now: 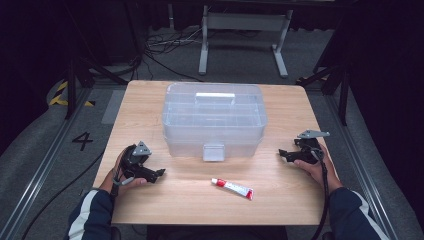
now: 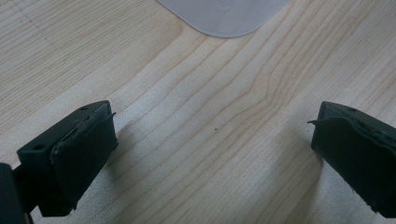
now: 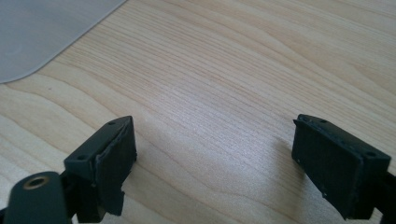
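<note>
Tube [image 1: 232,188] print too small to read; box [image 1: 214,120] contents blurred behind frosted walls.

A black "4" is marked on the grey floor [image 1: 30,165] left of the table.

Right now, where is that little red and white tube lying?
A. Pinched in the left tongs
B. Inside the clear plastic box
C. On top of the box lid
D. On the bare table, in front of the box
D: in the high view the tube lies flat on the wooden table, on the person's side of the clear box, apart from it and from both tongs.
</note>
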`<state>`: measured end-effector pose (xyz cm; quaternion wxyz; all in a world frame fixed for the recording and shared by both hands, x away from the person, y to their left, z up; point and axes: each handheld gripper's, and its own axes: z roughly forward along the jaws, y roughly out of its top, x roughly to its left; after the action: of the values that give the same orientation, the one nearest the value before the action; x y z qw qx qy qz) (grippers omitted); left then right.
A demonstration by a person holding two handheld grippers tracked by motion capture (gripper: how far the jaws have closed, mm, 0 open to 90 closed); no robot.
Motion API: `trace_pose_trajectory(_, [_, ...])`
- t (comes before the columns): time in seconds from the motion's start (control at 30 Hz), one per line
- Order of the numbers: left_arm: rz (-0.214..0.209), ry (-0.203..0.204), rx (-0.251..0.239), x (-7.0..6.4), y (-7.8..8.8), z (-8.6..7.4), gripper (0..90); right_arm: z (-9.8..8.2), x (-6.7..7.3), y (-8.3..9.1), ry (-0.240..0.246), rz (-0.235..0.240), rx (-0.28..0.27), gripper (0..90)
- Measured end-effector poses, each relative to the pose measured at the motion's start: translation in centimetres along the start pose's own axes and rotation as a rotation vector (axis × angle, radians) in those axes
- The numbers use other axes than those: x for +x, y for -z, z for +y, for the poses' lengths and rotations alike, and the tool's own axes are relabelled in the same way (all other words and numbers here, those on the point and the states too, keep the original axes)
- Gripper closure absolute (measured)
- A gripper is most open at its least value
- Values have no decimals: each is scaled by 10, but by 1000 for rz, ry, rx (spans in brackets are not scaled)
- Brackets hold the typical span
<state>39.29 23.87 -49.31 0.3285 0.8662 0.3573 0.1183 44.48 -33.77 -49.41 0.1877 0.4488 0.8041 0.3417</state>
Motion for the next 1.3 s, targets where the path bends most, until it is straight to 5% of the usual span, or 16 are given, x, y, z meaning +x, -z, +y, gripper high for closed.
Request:
trace_pose_trajectory(0.83, [-2,-7,4,1,1,-1,3,4,-2,7,35,20,37,202])
trace_pose_trajectory(1.3, [-5,-5,5,2,1,0,6,26,19,51,110,66,-91,221])
